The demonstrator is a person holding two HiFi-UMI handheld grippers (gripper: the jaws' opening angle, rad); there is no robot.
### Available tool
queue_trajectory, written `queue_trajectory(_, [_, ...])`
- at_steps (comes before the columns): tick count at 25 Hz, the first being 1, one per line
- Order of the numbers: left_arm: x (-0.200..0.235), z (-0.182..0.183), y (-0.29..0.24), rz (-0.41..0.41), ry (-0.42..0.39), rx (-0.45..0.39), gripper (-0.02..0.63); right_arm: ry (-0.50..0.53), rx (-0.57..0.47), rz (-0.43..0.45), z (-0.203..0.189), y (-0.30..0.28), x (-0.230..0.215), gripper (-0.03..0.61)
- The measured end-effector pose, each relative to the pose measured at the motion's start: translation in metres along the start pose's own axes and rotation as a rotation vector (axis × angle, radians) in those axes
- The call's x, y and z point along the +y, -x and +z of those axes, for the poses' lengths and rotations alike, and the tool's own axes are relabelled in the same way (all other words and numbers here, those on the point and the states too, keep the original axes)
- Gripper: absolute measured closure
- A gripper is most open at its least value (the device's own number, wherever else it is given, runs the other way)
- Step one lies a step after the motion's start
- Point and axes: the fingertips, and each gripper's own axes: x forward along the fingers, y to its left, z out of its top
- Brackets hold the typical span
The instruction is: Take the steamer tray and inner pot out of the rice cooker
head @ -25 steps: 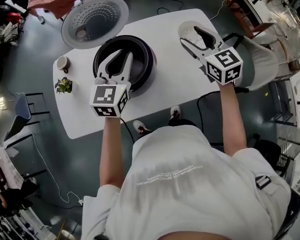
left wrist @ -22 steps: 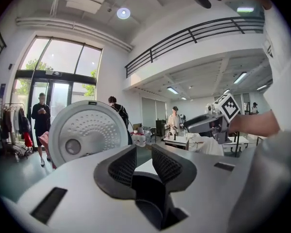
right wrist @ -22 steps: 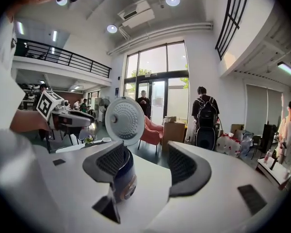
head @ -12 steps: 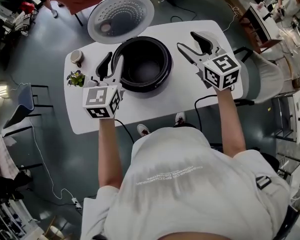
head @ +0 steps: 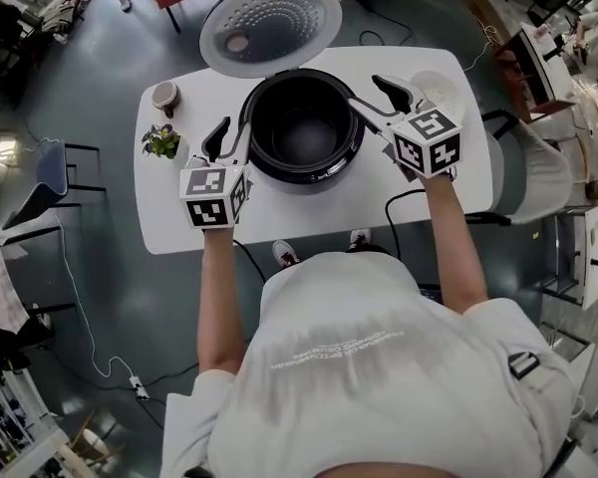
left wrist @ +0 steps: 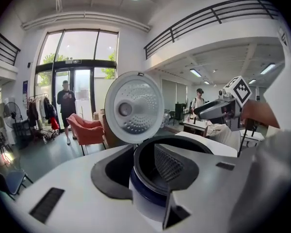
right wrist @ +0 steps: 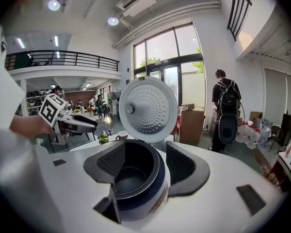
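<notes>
Rice cooker (head: 304, 172): tabletop's middle, lid (head: 269, 23) up, inner pot (head: 304, 137) inside.
Left gripper (head: 229, 135): spread, jaws just been opening, apparently astride the cooker's left rim.
Right gripper (head: 369, 93): wide, jaws just been closing slightly, astride the right rim.

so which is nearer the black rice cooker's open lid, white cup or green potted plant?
The white cup, at the white table's far corner; the green potted plant stands farther from the lid.

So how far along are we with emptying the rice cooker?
Done: lid is up and no tray sits in the cooker; a pale round thing by the right tool may be it. In hand: both tools straddle the pot rim, open, left tool jaws just opening, right just closing a little. Left: grip and lift the pot out.
</notes>
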Motion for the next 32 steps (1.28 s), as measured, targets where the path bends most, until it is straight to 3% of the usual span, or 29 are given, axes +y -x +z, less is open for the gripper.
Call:
queue_trajectory(15, [-0.003,-0.055,-0.041,-0.002,0.053,0.181,0.466,-0.092,0.206,0.080,-0.070,-0.049,-0.001,0.304])
queue_trajectory(26, [-0.001,-0.070,-0.047,0.026,0.037,0.232,0.465,-0.036,0.294,0.074,-0.092,-0.068,0.003,0.308])
queue_trajectory(32, [0.000,-0.074,-0.050,0.046,0.073,0.220,0.465,-0.031,0.282,0.049,-0.095,-0.072,0.000,0.344])
